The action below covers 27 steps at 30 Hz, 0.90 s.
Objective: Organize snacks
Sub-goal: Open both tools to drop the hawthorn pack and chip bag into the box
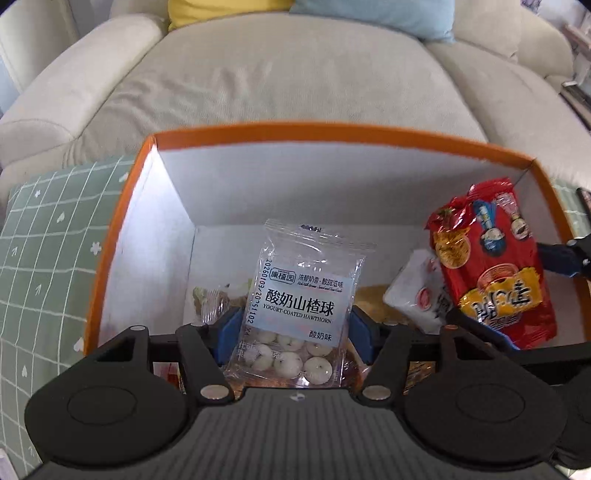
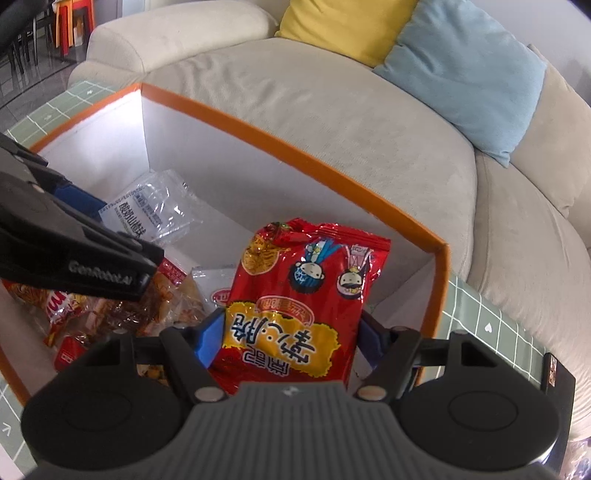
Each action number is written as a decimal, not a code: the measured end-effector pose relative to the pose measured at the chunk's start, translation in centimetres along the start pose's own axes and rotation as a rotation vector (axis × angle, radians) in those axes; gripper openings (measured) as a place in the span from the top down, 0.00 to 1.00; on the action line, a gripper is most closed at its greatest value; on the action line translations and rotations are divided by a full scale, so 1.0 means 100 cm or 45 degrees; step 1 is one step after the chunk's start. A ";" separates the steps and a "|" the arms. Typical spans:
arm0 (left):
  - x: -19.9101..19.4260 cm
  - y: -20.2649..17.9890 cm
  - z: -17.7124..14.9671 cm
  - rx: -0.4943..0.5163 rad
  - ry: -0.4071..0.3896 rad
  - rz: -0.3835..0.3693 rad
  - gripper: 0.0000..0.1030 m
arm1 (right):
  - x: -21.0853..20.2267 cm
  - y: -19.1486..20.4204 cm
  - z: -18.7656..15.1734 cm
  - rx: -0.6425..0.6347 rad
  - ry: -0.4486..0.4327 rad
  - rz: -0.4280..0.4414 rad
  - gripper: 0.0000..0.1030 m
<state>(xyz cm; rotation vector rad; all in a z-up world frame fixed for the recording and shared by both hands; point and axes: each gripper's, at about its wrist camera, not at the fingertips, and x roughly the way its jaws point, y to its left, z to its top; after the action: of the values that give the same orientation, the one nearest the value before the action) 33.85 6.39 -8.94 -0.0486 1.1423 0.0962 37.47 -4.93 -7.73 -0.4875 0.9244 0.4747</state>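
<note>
My left gripper [image 1: 293,334] is shut on a clear packet of yogurt-coated hawthorn balls [image 1: 299,310] and holds it upright inside an orange-rimmed white box [image 1: 332,130]. My right gripper [image 2: 291,338] is shut on a red noodle snack bag [image 2: 295,310], also held inside the box [image 2: 295,147]. The red bag shows at the right of the left wrist view [image 1: 495,273]. The left gripper with the hawthorn packet [image 2: 147,210] shows at the left of the right wrist view. Several other snack packets [image 2: 110,306] lie on the box floor.
The box stands on a green grid-patterned cloth [image 1: 48,236] in front of a beige sofa [image 1: 280,74]. Yellow [image 2: 340,26] and blue [image 2: 465,70] cushions lie on the sofa. A white packet [image 1: 417,295] lies beside the red bag.
</note>
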 end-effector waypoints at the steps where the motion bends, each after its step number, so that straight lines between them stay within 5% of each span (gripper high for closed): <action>1: 0.002 0.000 0.000 -0.001 0.012 -0.001 0.31 | 0.001 0.001 -0.001 0.002 0.007 0.002 0.31; 10: -0.004 -0.003 0.001 -0.016 0.020 -0.008 0.24 | 0.005 0.003 0.003 0.004 0.022 -0.003 0.25; 13: -0.013 -0.006 0.000 -0.009 -0.029 -0.011 0.15 | 0.000 0.004 0.004 0.000 0.005 -0.014 0.16; 27: -0.086 -0.009 -0.023 0.027 -0.259 0.033 0.14 | -0.056 0.008 -0.005 0.088 -0.081 -0.014 0.11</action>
<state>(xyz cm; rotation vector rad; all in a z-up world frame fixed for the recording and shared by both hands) 28.28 4.85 -2.05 -0.0052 0.9405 0.1096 33.81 -5.62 -3.43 -0.4125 0.8736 0.4442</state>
